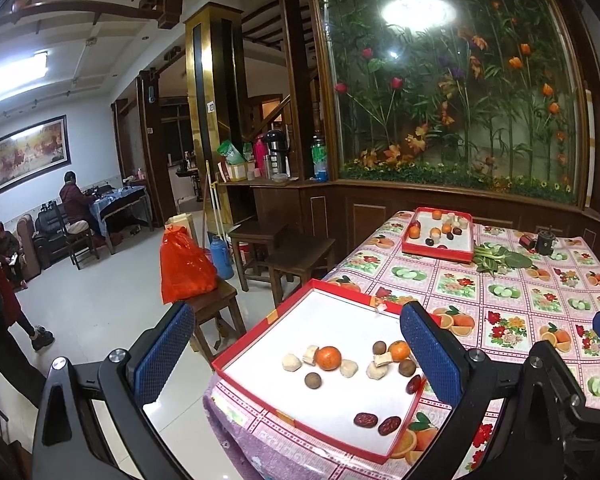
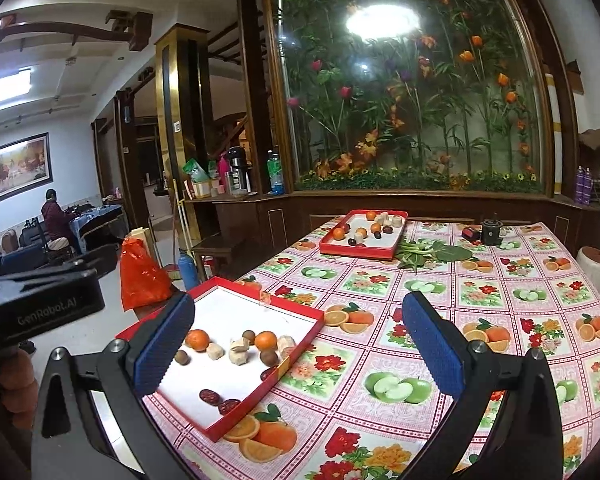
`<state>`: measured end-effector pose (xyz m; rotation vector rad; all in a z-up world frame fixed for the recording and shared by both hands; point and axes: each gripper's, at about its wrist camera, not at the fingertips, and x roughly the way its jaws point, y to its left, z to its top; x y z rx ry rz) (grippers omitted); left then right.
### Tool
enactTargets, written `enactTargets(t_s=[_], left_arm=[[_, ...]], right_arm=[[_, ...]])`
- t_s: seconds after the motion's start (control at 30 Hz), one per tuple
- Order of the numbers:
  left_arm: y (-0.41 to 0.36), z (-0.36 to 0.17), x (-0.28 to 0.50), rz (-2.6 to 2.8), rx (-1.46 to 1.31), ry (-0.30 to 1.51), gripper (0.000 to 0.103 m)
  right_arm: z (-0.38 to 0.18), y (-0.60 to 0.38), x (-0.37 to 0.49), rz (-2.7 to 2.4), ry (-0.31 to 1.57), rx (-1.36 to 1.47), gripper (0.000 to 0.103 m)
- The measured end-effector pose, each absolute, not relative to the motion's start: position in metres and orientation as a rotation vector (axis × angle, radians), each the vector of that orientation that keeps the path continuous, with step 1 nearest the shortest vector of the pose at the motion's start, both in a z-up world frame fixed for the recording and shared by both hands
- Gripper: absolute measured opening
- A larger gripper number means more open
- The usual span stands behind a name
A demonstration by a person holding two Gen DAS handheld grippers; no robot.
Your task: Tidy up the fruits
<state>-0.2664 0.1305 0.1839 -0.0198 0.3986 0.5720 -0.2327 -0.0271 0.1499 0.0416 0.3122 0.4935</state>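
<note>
Both grippers hover wide open and empty before the near red tray [image 1: 260,396] of mixed fruit.
Sorting looks unstarted; next, the left gripper [image 1: 296,356] must descend onto a tangerine [image 1: 328,357] just ahead; the right gripper [image 2: 300,344] waits.

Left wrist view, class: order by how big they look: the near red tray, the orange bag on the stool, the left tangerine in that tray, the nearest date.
1. near red tray
2. orange bag
3. left tangerine
4. nearest date

The bag lies farther off, so its true size is unsure.
</note>
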Motion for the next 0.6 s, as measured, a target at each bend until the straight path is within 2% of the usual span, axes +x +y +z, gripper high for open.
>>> enactTargets(t_s=[0.6], left_arm=[[0.142, 0.170, -0.229, 0.541, -0.008, 0.450, 0.103]], right_arm=[[0.129, -0.005, -0.186, 0.486, 0.421, 0.029, 0.103]])
